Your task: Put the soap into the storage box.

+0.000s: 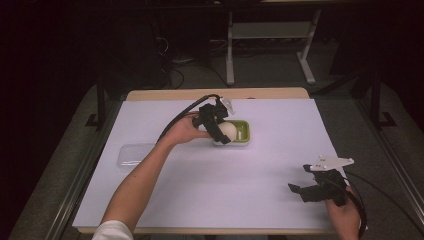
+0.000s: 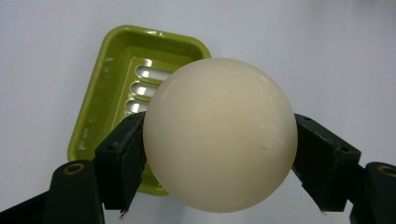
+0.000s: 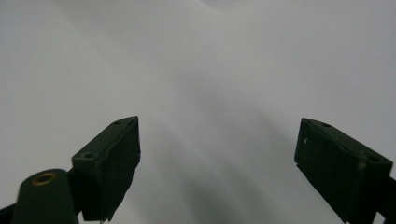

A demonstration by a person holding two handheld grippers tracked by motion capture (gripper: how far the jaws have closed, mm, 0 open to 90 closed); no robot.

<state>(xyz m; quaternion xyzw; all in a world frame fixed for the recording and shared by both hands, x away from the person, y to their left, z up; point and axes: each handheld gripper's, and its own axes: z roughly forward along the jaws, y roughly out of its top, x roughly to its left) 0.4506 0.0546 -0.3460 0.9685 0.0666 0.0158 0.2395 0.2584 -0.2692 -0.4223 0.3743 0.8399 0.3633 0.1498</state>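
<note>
A cream-white ball (image 2: 219, 135) sits clamped between the two black jaws of my left gripper (image 2: 219, 161). In the high view the left gripper (image 1: 223, 131) holds the ball (image 1: 228, 130) just over the left part of a green slotted tray (image 1: 242, 131) near the middle of the white table cover. Below and behind the ball, the green tray (image 2: 112, 79) lies flat with its slots showing. My right gripper (image 1: 299, 186) hovers near the table's front right, jaws wide apart, with nothing between them; its own view has my right gripper (image 3: 217, 168) over plain white surface.
A clear plastic lid or flat container (image 1: 134, 155) lies on the white table cover (image 1: 210, 195) at the left. Beyond the table's far wooden edge (image 1: 215, 93) stand table legs and cables on a dark floor.
</note>
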